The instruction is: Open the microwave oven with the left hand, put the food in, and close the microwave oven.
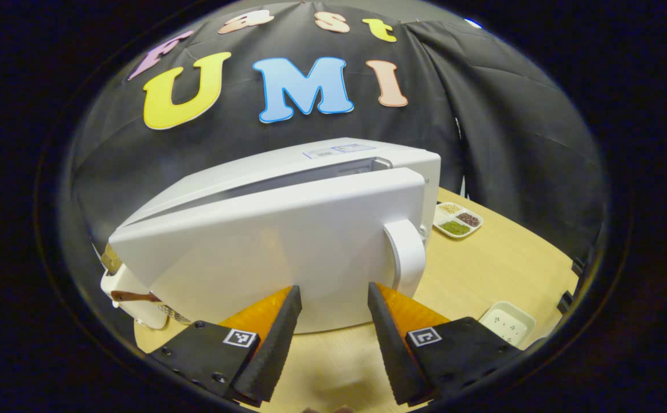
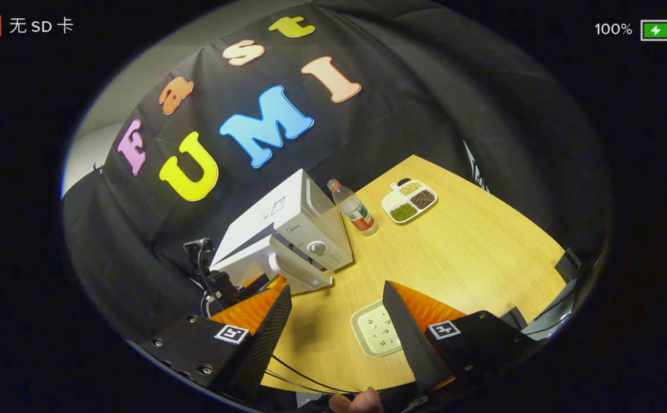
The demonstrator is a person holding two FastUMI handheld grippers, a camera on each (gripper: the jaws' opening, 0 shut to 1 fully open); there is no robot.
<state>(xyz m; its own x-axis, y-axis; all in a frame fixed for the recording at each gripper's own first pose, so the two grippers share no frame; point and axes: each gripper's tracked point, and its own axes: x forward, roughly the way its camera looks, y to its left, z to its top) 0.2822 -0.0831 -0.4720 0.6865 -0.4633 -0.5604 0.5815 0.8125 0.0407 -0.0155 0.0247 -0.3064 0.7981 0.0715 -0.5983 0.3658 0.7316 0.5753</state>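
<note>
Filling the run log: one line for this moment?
microwave door partly open | left tool open, empty | right tool open, empty

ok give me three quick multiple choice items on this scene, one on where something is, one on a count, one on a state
1. Where does the water bottle stand?
A. between the microwave oven and the divided dish
B. on top of the oven
C. inside the oven

2. How many compartments of the divided dish hold food?
A. one
B. three
C. five

3. What is the state of the microwave door?
A. fully closed
C. removed
B. swung partly open

Answers:
1. A, the right gripper view shows the bottle on the table between the oven and the dish.
2. B, pale, dark and green fillings each sit in their own compartment.
3. B, the left gripper view shows a gap behind the door, with the open left hand-held gripper just before it.
</note>
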